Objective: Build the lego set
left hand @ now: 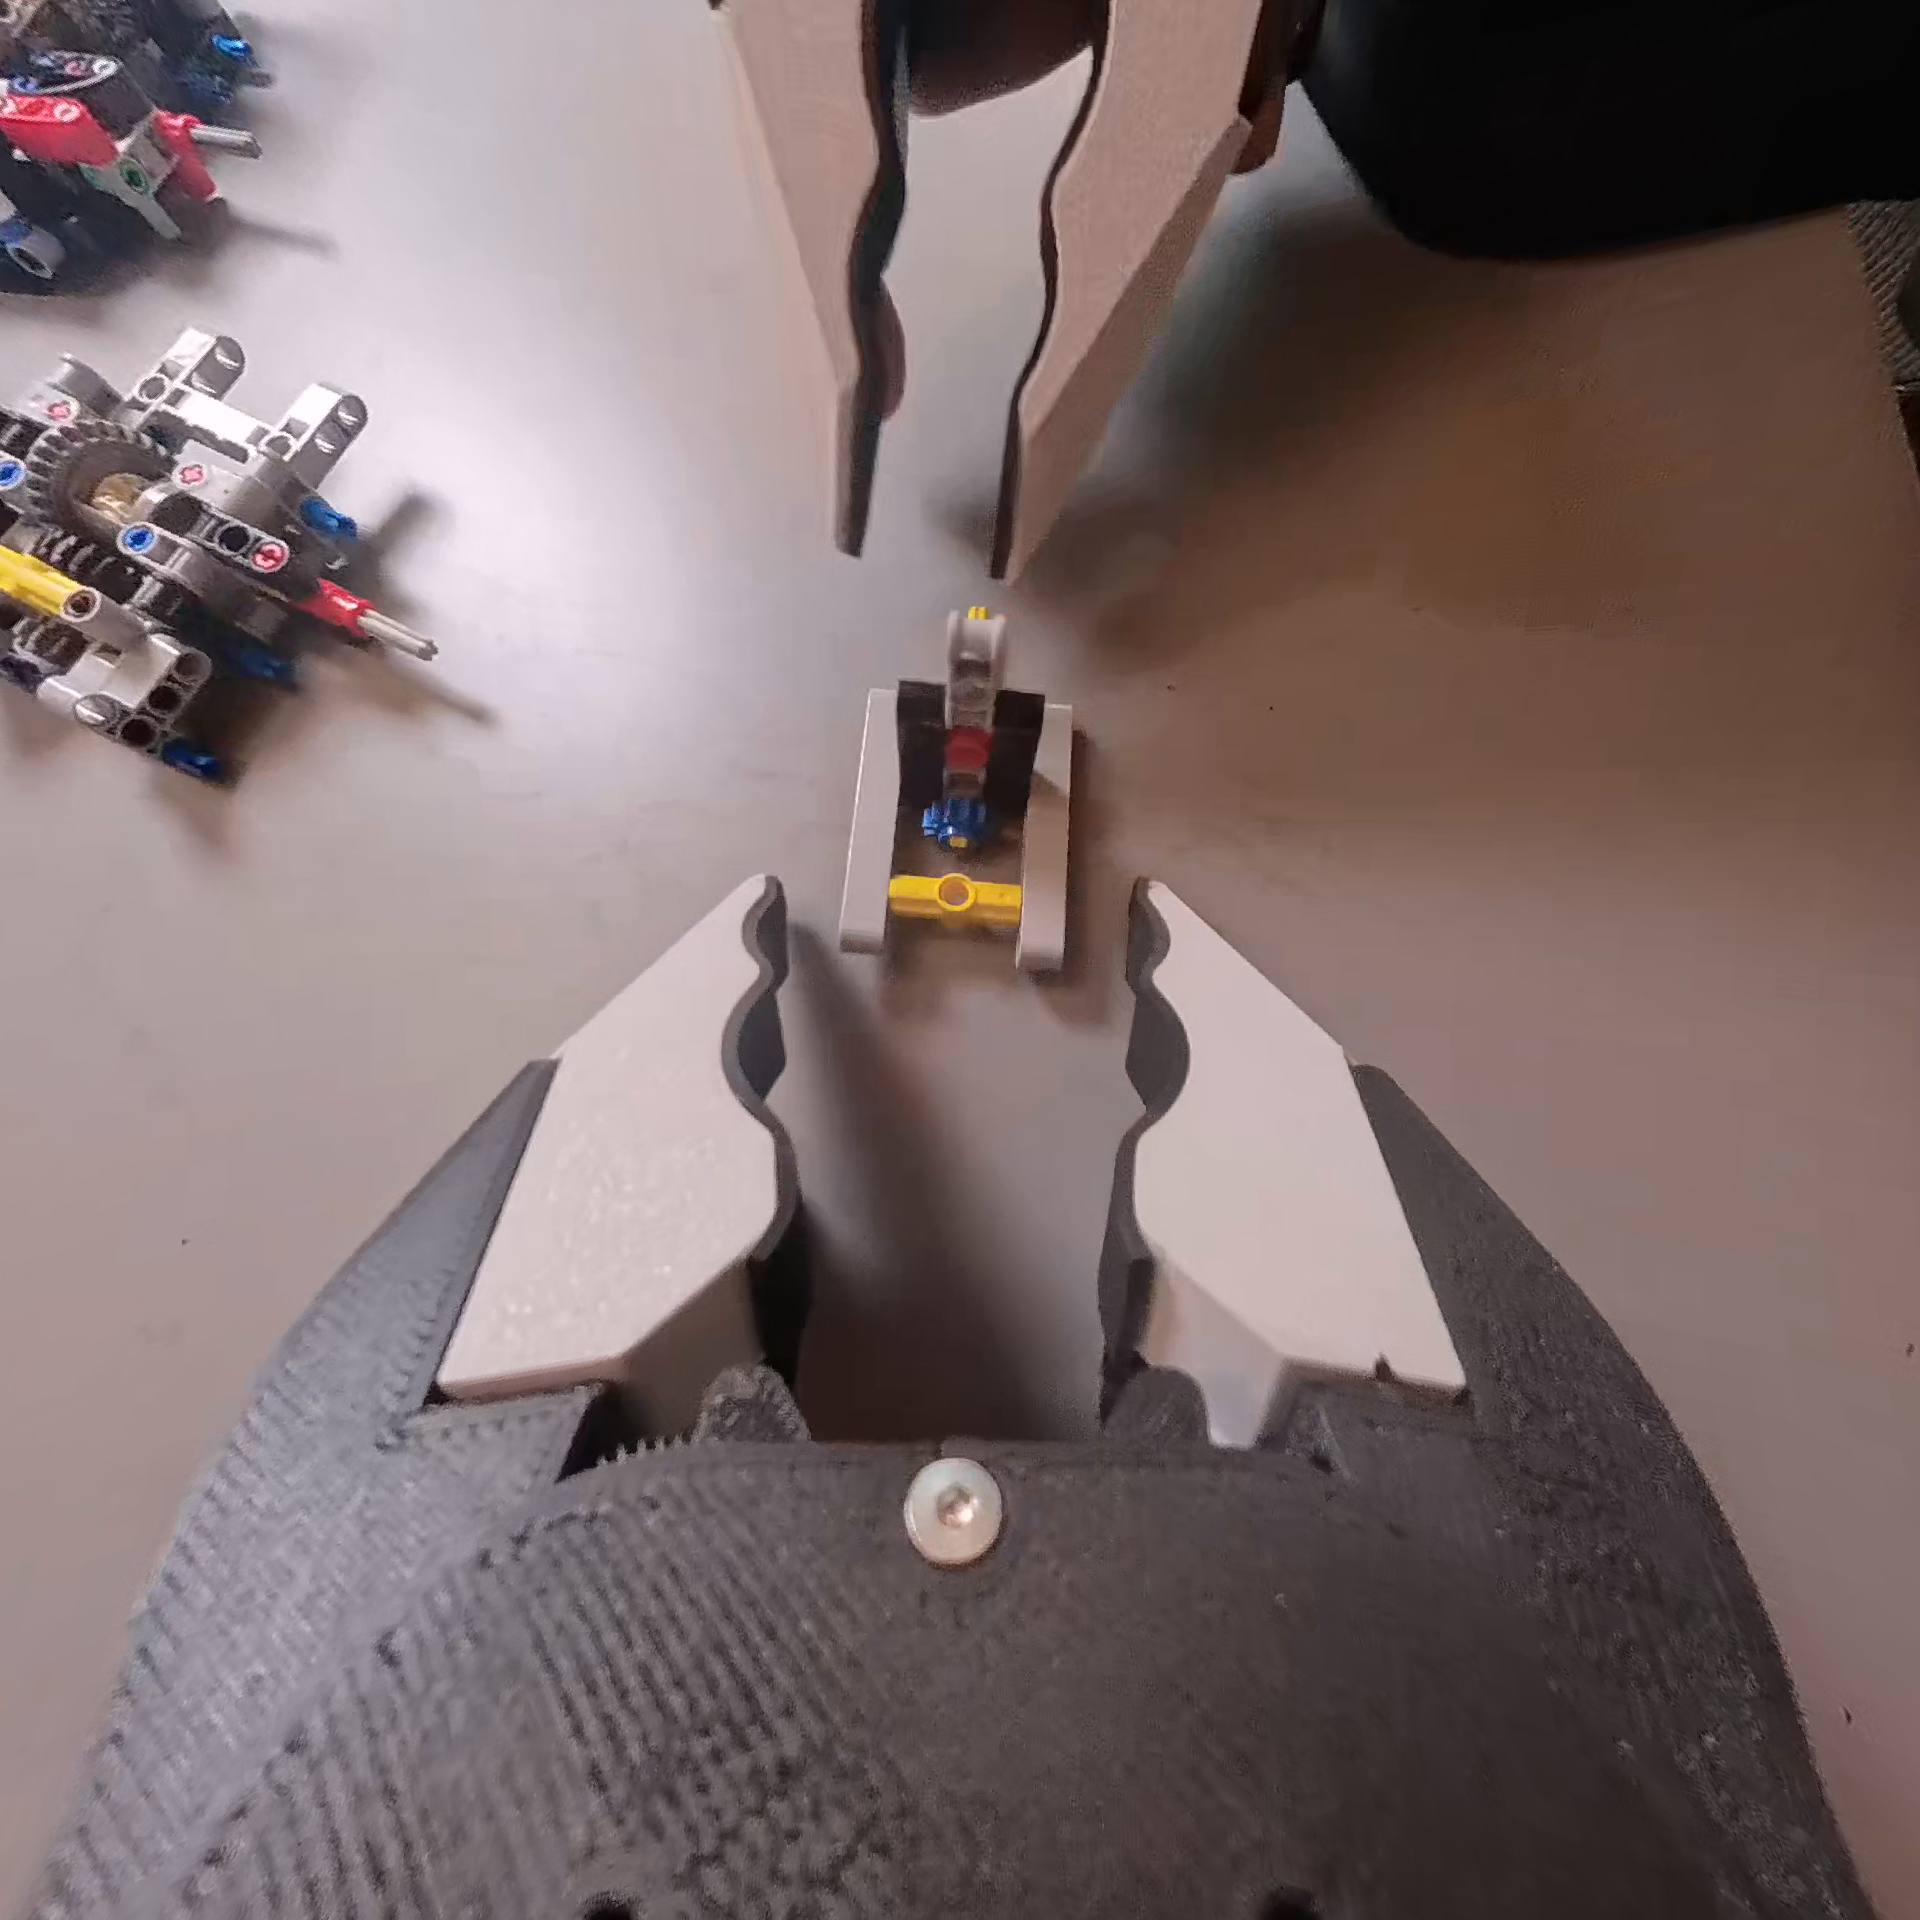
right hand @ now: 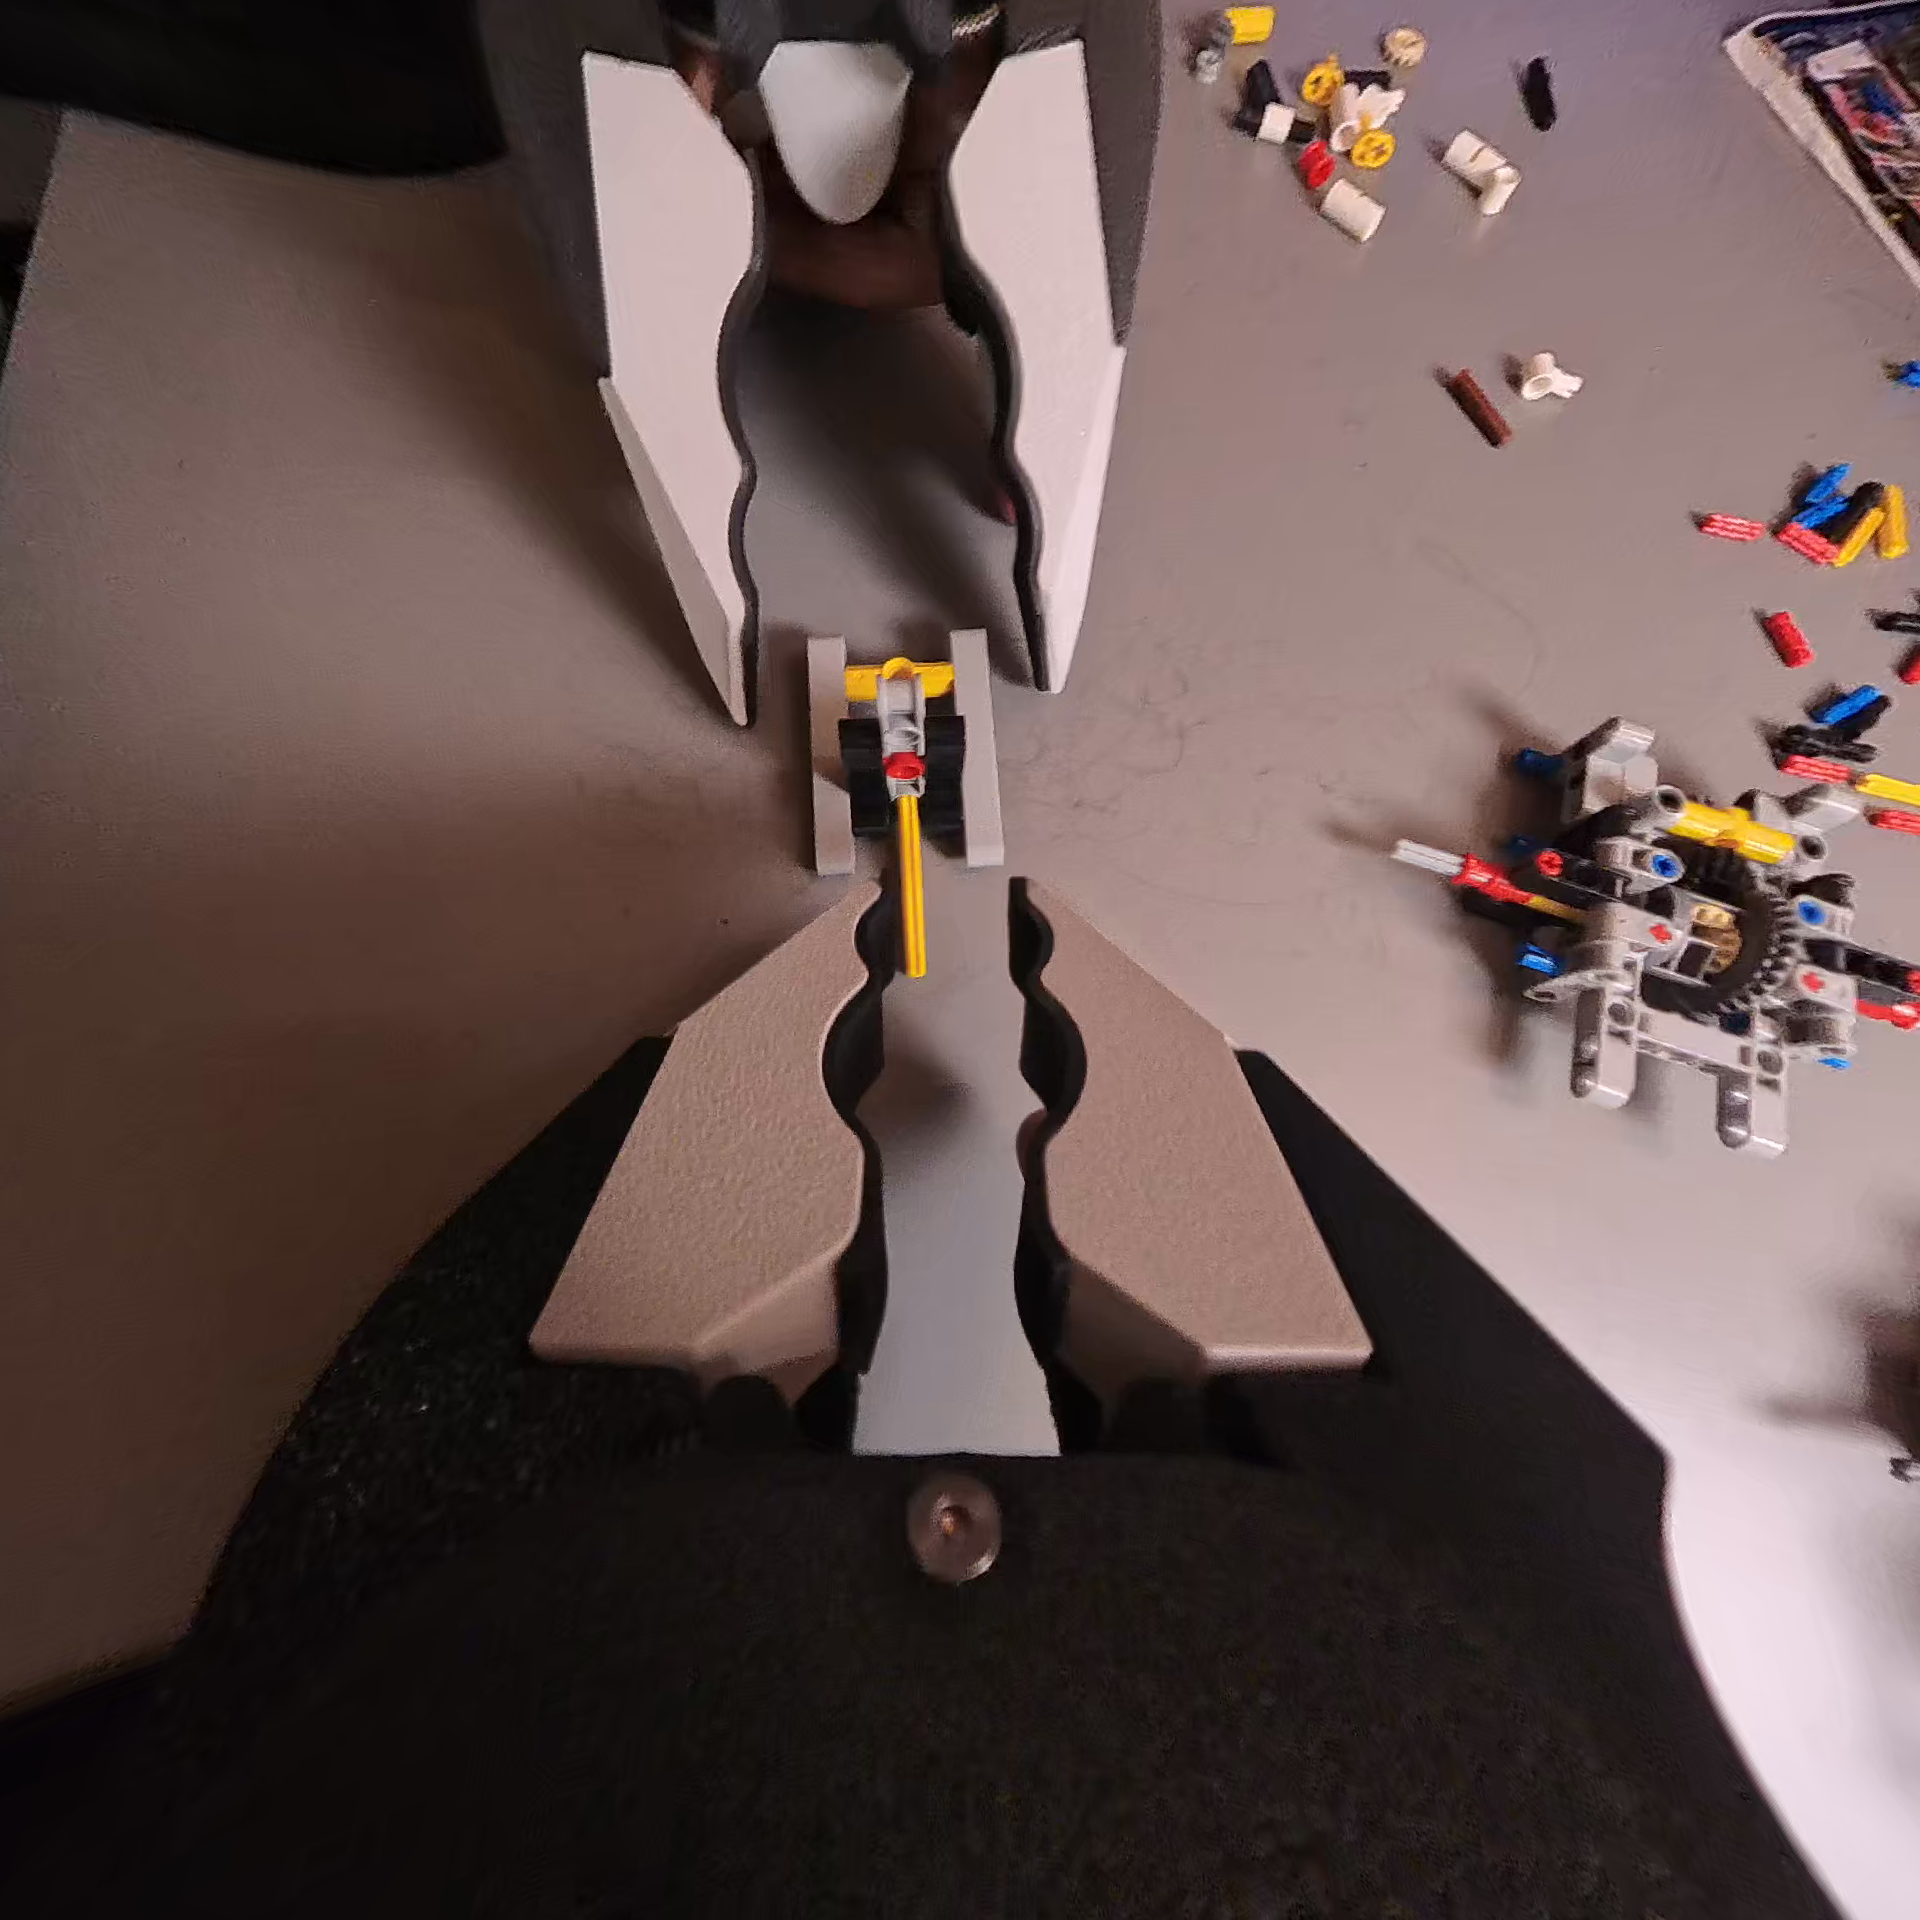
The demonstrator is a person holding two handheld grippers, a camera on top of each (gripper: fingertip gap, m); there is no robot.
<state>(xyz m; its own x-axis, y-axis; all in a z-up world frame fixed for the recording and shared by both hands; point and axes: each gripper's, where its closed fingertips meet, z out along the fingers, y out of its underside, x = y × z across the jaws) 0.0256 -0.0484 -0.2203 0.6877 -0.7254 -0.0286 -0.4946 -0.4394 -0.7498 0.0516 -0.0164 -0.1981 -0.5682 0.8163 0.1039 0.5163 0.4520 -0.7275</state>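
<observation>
Here, two hand-held grippers face each other across a grey desk, with a small brick model standing on the desk between them.

The model has two pale grey side panels, a black block in the middle, a yellow cross-piece at the end nearest the left gripper, a blue gear, a red bush and an upright grey connector. A long yellow axle sticks out of it toward the right gripper.

The left gripper has its jaws spread wide, wider than the model. Its fingertips sit just short of the model's near end, one to each side, and grasp nothing.

The right gripper has its jaws parted by a narrow gap. The free end of the axle reaches in between its fingertips, close beside the left-hand pad; the other pad stands clear of it, so the axle is not clamped.

Off to one side of the desk lies a larger assembly of grey beams with a big black gear, red and blue pins and a yellow beam. A second, darker assembly lies beyond it. Loose bricks in white, yellow, black, red and blue are scattered toward the far edge, and a printed booklet lies at the far corner.
</observation>
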